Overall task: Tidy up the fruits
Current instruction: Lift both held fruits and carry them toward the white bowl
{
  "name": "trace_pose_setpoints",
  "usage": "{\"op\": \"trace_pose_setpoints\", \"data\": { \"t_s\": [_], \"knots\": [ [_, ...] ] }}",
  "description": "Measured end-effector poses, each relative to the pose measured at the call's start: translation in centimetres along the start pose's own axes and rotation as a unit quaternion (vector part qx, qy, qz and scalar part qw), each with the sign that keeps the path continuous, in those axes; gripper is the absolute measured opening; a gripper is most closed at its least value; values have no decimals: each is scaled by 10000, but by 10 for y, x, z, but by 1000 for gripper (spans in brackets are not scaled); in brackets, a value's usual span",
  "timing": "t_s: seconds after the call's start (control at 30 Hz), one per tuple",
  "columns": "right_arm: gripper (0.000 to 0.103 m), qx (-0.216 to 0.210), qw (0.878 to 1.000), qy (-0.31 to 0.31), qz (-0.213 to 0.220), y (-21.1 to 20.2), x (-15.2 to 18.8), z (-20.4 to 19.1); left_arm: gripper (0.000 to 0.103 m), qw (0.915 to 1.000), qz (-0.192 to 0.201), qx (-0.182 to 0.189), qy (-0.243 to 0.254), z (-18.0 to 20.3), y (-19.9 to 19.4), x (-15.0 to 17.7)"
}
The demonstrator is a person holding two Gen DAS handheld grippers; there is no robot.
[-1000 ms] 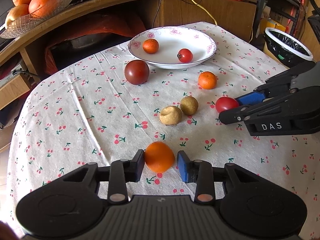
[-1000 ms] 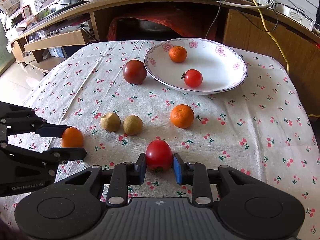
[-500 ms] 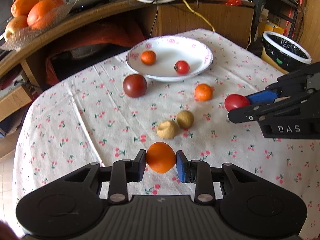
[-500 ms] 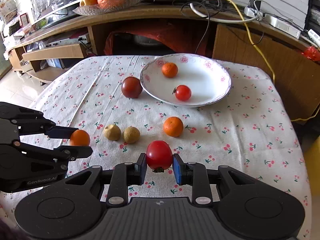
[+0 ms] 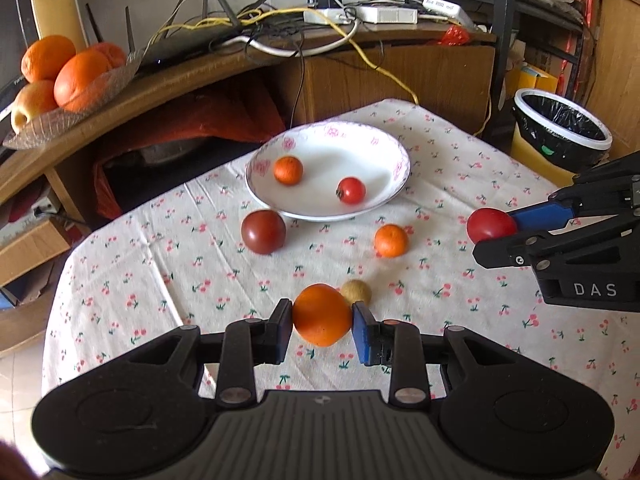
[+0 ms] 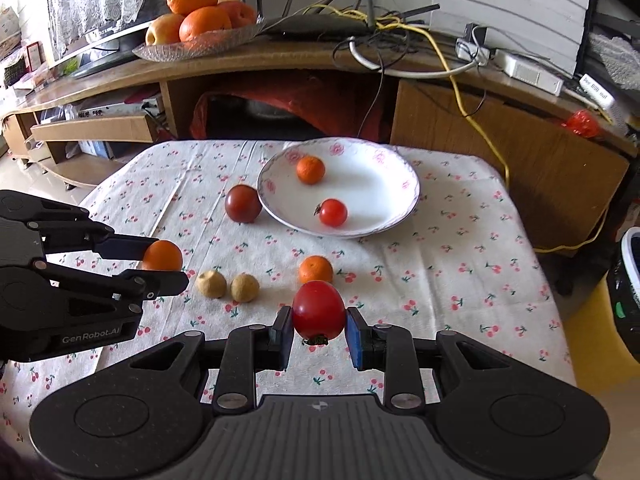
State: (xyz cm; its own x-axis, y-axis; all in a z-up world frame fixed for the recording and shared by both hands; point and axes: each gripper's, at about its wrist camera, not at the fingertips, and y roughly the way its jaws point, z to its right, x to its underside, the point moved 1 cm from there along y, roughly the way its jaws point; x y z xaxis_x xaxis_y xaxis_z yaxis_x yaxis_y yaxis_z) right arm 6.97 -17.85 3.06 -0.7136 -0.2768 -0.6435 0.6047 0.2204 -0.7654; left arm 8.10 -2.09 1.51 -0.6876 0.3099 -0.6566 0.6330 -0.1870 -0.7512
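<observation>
- Left gripper [image 5: 322, 322] pinches an orange mandarin [image 5: 321, 314], held clear above the cherry-print tablecloth [image 5: 160, 264].
- Right gripper [image 6: 316, 330] clamps a red tomato [image 6: 318, 310], also off the cloth.
- White plate [image 6: 392, 208] ahead holds a small mandarin [image 6: 310, 169] and a cherry tomato [image 6: 333, 212].

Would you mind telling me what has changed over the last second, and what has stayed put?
The left gripper has closed on the orange and lifted it off the tablecloth; the right gripper has raised its red tomato too. Unchanged: plate with a mandarin and a small tomato, dark tomato, loose mandarin, two brown fruits.
</observation>
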Motion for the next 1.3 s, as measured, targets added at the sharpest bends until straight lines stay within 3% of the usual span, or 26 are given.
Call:
{"op": "trace_pose_setpoints", "data": {
  "t_s": [0.53,1.3],
  "knots": [
    [23,163,9992,-19,378,-6,-29,4,40,9990,398,-190,28,-10,-7,-37],
    [23,227,9980,21,589,7,-58,13,40,9986,510,-128,100,-3,13,-74]
  ]
}}
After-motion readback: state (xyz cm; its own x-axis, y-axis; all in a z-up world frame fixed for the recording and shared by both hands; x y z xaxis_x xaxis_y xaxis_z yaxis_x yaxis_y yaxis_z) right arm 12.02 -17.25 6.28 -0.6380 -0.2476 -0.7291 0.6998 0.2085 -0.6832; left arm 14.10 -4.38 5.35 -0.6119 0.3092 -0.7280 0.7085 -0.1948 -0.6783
